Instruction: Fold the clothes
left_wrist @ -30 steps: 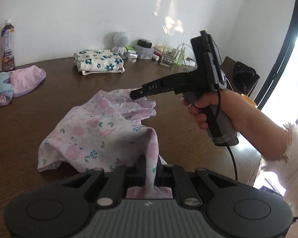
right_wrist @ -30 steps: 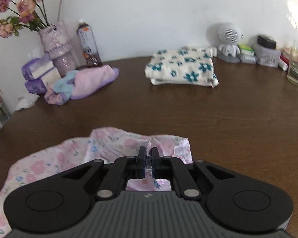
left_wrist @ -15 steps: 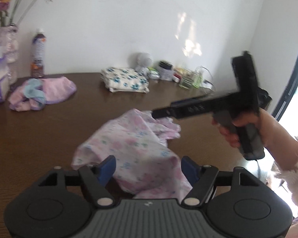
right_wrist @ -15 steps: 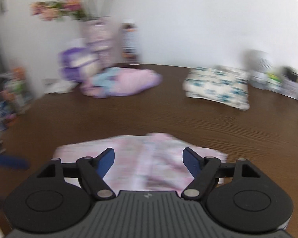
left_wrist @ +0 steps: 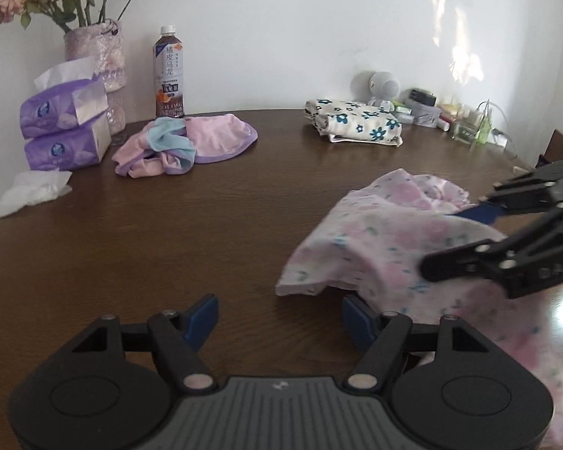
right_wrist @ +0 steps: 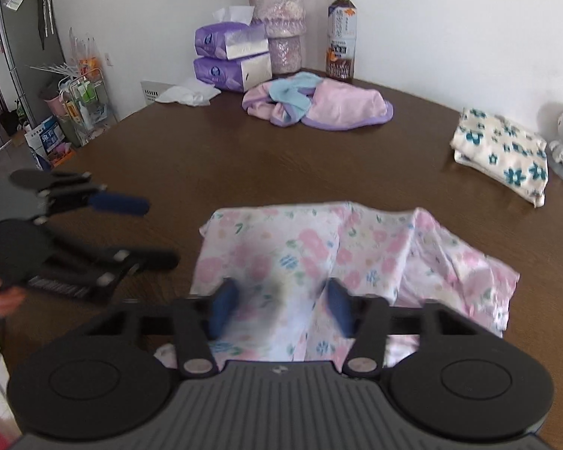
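A pink floral garment (left_wrist: 401, 240) (right_wrist: 319, 247) lies crumpled on the brown table (left_wrist: 169, 232). My left gripper (left_wrist: 279, 317) is open over bare wood, just left of the garment's near edge. My right gripper (right_wrist: 281, 305) is open low over the garment, with cloth lying under and between its blue pads but not pinched. In the left wrist view the right gripper (left_wrist: 469, 232) reaches in from the right across the garment. In the right wrist view the left gripper (right_wrist: 146, 228) shows at the left, off the cloth.
A folded white garment with blue flowers (left_wrist: 353, 122) (right_wrist: 503, 155) lies at the back. A pink, purple and blue clothes pile (left_wrist: 184, 144) (right_wrist: 311, 105), tissue packs (left_wrist: 63, 123), a vase (left_wrist: 97, 56), a bottle (left_wrist: 169, 75) and small clutter (left_wrist: 424, 110) line the far edge.
Both grippers have let go of the pink floral garment and opened. The left gripper swung leftward, off the cloth; the garment dropped flatter on the table.
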Tool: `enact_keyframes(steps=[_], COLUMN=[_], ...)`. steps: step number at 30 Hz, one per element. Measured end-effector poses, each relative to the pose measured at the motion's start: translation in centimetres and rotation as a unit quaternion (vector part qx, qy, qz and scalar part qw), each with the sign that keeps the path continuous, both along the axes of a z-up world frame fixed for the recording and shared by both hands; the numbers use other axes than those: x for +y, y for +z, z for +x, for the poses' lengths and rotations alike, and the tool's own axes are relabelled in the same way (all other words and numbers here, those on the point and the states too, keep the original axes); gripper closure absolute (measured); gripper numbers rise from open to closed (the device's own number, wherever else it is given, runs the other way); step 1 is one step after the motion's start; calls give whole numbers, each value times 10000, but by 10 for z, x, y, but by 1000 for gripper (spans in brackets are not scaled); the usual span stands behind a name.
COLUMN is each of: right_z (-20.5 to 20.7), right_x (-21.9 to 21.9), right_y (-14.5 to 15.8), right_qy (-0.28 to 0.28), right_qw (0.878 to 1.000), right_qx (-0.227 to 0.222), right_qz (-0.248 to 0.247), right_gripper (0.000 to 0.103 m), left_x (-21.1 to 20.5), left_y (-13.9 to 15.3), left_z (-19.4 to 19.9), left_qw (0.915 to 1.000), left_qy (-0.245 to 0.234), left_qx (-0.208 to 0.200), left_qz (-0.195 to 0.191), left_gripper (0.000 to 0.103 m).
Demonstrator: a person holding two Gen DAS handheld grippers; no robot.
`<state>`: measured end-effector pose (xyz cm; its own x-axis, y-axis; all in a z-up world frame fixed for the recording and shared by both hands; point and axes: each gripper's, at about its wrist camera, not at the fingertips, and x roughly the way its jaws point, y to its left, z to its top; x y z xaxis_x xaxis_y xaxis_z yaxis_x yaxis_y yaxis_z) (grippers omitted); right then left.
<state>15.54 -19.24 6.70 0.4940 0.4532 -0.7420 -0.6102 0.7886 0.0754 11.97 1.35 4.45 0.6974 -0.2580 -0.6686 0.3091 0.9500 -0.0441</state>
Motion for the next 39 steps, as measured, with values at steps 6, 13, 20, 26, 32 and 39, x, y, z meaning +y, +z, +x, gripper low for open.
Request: enact_keyframes(steps=[6,13,20,26,32,39], right_z=[-9,-11,-6,-20,-58,-75], right_x=[-22,-63,-117,-142,-136,-85], right_y=[-1,4,-18,-19,13,-1], right_qy=[4,-460,-1199,-1634,-1126,-143], right_qw=[9998,9980,9890,9838,9896,9990], right_qx=[47,-93,100,25,-550,-38], right_qz=[189,432,857,738,709,415], right_gripper=[97,100,97,74,61,47], left_x=[-20,-43,-92,-154,-179,-182], left_y=[-13,-2,46,46,31,16], left_z=[27,44,50,53,58,59], left_qw=[9992,9954,9828,9750,9697,9692], left_qy=[-364,-885,-1596,-2077,-2317,-2290], left_qx=[-84,-77,-383,-302,-6,272], left_qz=[155,-351,-844,-722,-776,-861], left_gripper=[50,101,101,101,101,95])
